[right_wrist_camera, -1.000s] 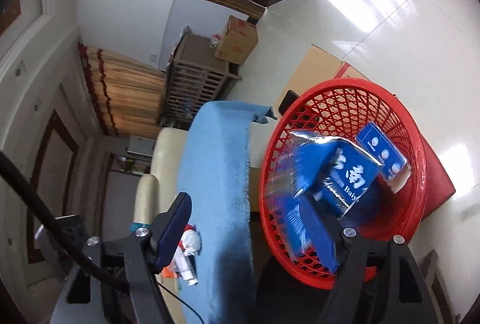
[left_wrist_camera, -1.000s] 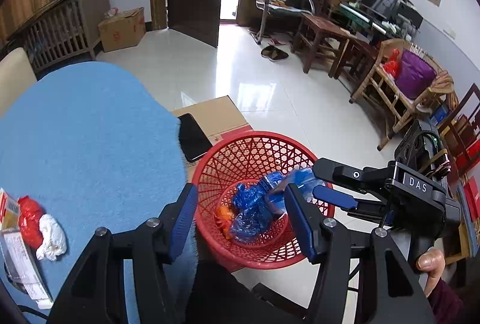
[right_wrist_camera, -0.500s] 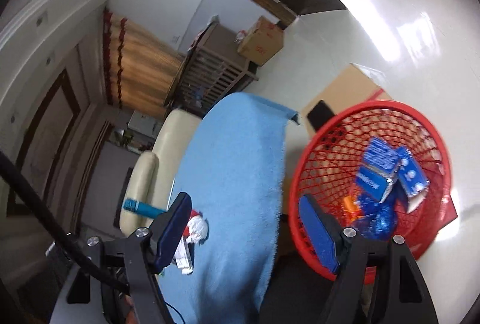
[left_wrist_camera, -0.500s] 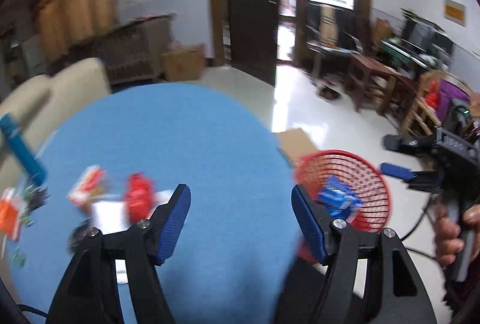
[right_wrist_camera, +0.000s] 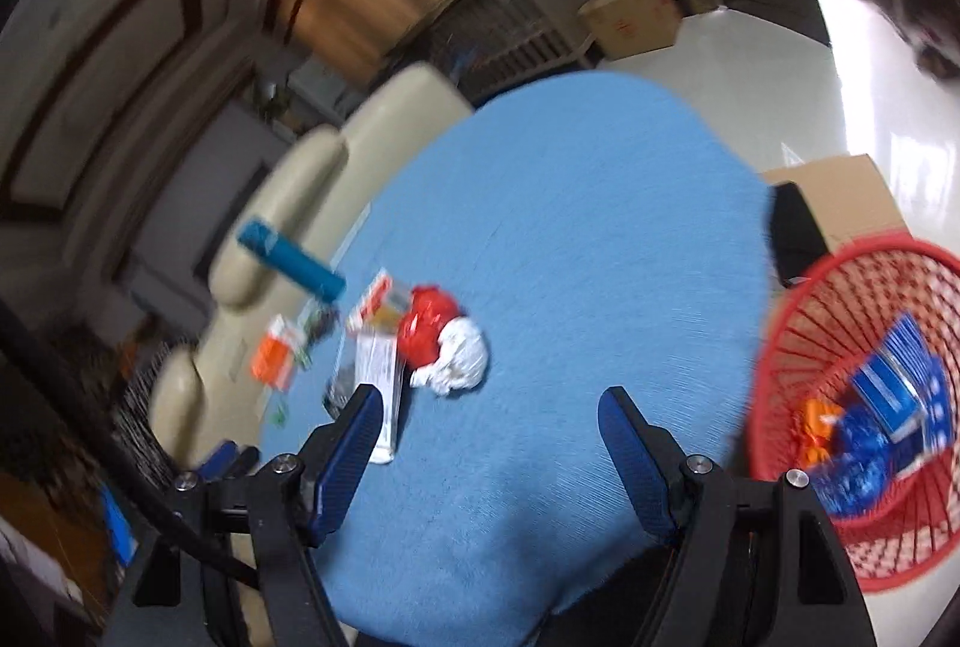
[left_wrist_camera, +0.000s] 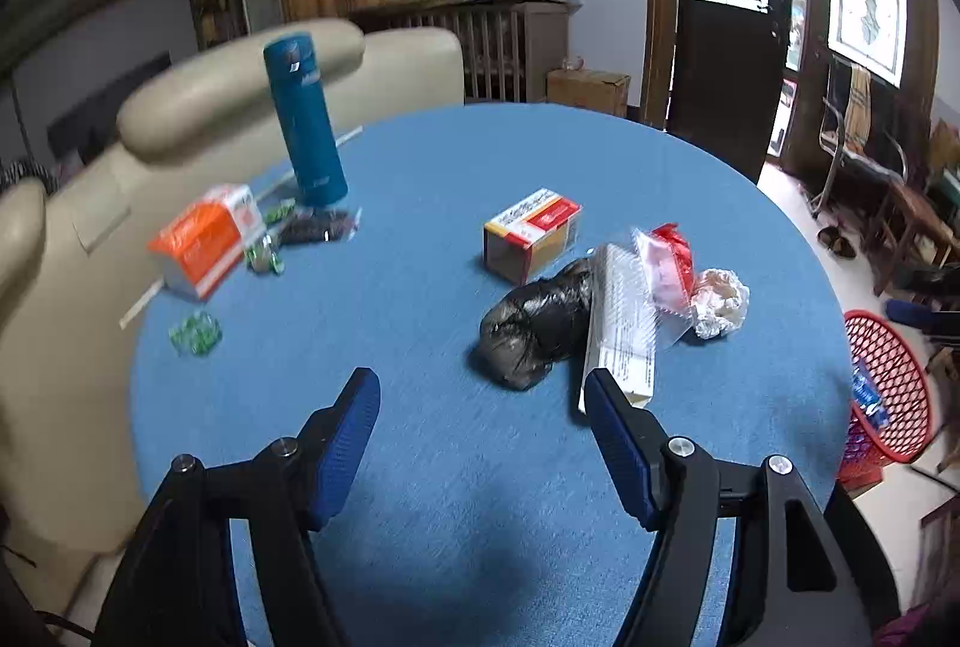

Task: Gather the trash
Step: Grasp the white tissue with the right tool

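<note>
My left gripper [left_wrist_camera: 483, 395] is open and empty above the blue round table [left_wrist_camera: 420, 467]. Just ahead lie a crumpled black bag [left_wrist_camera: 534, 326], a long white box [left_wrist_camera: 621, 329], a red wrapper [left_wrist_camera: 669, 257], a white paper wad [left_wrist_camera: 720, 302] and a small red-yellow box [left_wrist_camera: 531, 233]. My right gripper [right_wrist_camera: 489, 410] is open and empty over the table's near edge. The red wrapper [right_wrist_camera: 429, 326] and white wad [right_wrist_camera: 459, 365] lie ahead of it to the left. The red mesh basket [right_wrist_camera: 798, 323] holds blue packets at right.
A teal bottle [left_wrist_camera: 306, 119], an orange-white box [left_wrist_camera: 207, 239] and green candy wrappers [left_wrist_camera: 195, 332] sit at the table's far left. Cream chairs [left_wrist_camera: 240, 77] stand behind. The basket [left_wrist_camera: 891, 383] is on the floor at right, by a cardboard box [right_wrist_camera: 840, 197].
Both grippers swung away from the red basket to face the table. The blue packet has dropped from the right gripper into the basket. The trash pile is now in front of the left gripper.
</note>
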### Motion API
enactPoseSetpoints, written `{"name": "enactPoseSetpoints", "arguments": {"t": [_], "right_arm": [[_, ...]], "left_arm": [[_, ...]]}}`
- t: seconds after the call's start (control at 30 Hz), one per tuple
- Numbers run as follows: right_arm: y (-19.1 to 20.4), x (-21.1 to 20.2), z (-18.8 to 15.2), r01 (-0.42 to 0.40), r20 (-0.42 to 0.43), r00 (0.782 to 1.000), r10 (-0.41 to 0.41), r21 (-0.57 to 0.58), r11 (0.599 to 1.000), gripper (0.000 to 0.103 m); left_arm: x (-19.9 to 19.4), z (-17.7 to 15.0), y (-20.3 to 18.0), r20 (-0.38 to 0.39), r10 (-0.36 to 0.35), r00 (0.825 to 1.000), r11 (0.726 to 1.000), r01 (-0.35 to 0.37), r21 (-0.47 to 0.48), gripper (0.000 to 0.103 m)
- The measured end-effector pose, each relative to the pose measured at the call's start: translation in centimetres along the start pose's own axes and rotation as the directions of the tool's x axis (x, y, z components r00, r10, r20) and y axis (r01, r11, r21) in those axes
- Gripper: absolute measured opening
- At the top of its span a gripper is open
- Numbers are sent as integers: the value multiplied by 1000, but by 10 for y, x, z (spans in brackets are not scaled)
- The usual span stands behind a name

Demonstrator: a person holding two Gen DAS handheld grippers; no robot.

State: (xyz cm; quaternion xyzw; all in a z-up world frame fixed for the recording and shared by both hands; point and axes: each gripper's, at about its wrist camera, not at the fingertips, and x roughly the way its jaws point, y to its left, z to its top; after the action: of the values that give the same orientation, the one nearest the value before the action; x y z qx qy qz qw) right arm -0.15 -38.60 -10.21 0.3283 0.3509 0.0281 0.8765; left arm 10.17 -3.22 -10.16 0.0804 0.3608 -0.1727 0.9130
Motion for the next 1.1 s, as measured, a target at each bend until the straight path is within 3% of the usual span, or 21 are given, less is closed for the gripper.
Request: {"name": "enactPoseSetpoints", "arguments": {"t": [0.13, 0.27, 0.43, 0.53, 0.63, 0.8, 0.93, 1.1], "right_arm": [[22, 51, 7, 12, -80, 997, -16, -44, 999, 76], [20, 100, 19, 0, -165, 986, 9, 57, 998, 58], [28, 149, 30, 68, -208, 977, -54, 57, 996, 58], [29, 166, 29, 109, -227, 969, -96, 43, 993, 47], [31, 179, 22, 145, -255, 957, -140, -1, 989, 28], [28, 157, 16, 169, -180, 968, -175, -44, 985, 26], [17, 120, 15, 192, -109, 974, -196, -48, 980, 26], [6, 82, 15, 196, -58, 979, -197, -28, 980, 26]], "left_arm": [[3, -1, -10, -8, -81, 997, 997, 81, -4, 71], [7, 3, -24, -16, -130, 991, 992, 130, 2, 71], [12, -2, -23, -35, -145, 989, 989, 145, -3, 71], [13, -2, -21, -45, -148, 988, 989, 148, -8, 71], [14, 4, -25, -48, -167, 985, 986, 168, 1, 71], [24, 18, -50, -53, -190, 980, 980, 192, 46, 80], [48, 32, -80, -81, -171, 982, 981, 177, 77, 81], [72, 42, -106, -61, -39, 997, 993, 45, 108, 81]]}}
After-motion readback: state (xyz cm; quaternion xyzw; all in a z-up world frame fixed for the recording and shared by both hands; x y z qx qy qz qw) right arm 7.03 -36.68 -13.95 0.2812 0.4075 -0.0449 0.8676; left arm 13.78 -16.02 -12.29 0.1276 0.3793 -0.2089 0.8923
